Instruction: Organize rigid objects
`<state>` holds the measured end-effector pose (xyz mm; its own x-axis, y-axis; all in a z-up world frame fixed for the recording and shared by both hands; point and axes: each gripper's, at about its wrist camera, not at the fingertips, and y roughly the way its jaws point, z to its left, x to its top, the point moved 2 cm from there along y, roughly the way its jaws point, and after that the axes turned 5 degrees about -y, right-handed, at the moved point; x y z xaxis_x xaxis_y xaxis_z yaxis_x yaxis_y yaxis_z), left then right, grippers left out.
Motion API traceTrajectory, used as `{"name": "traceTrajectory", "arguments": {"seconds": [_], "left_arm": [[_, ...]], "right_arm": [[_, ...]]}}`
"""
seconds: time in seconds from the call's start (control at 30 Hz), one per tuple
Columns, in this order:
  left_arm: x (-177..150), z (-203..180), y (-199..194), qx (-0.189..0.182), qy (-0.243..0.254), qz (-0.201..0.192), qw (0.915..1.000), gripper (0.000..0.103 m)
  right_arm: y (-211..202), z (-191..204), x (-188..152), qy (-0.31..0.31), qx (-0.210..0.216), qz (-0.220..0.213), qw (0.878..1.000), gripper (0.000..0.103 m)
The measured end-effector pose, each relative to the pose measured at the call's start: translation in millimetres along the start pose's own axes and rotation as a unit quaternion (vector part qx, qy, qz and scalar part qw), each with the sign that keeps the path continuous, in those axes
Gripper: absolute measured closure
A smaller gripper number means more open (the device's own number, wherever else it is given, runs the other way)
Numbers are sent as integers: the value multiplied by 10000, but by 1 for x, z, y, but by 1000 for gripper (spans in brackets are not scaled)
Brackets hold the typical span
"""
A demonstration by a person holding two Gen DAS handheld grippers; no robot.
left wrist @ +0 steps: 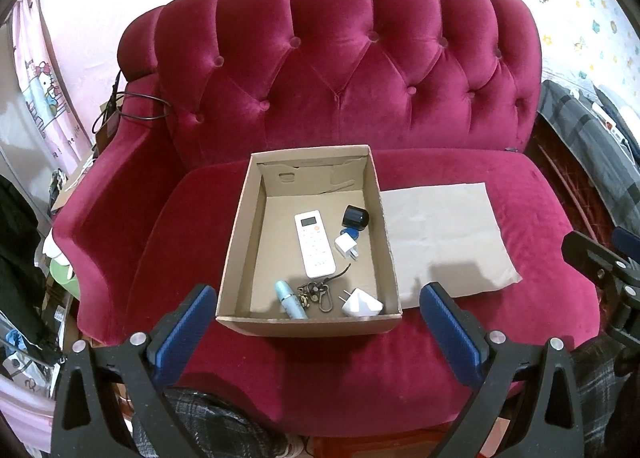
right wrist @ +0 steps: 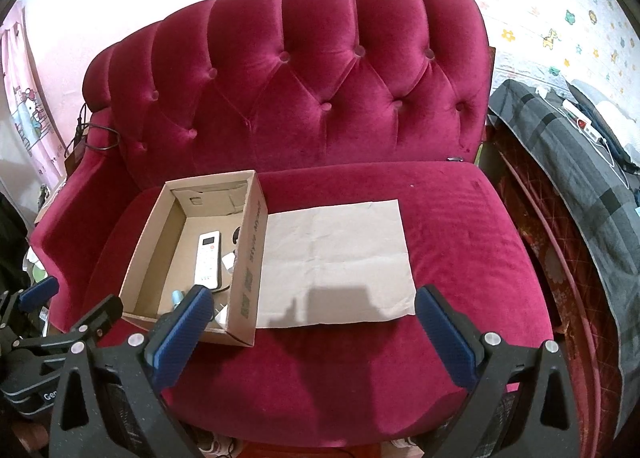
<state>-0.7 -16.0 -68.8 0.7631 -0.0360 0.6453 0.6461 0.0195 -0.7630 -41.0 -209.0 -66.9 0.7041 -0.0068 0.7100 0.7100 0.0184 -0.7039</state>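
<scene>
An open cardboard box [left wrist: 244,225] stands on the red sofa seat; it also shows in the right wrist view [right wrist: 248,258]. In it lie a white remote [left wrist: 314,244], a black cap [left wrist: 355,216], a small white plug adapter [left wrist: 346,246], a second white charger [left wrist: 361,304], a light blue tube [left wrist: 289,300] and a bunch of keys [left wrist: 316,294]. A flat brown paper sheet [right wrist: 336,258] lies to the right of the box. My left gripper [left wrist: 316,316] is open and empty, just in front of the box. My right gripper [right wrist: 312,316] is open and empty, over the paper's front edge.
The red tufted sofa [left wrist: 340,69] fills both views. A black cable [left wrist: 140,107] hangs over its left arm. A grey plaid blanket [right wrist: 580,161] lies to the right of the sofa. Clutter stands on the floor at the left [left wrist: 24,278].
</scene>
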Motion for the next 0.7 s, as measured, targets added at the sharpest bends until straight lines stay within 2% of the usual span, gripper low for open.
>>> {"name": "traceTrajectory", "arguments": {"seconds": [0.7], "left_arm": [[-4,-1,-4,21,-14,7,10000,0]], "right_arm": [[-7,3,0,-72,28,-44,10000,0]]}}
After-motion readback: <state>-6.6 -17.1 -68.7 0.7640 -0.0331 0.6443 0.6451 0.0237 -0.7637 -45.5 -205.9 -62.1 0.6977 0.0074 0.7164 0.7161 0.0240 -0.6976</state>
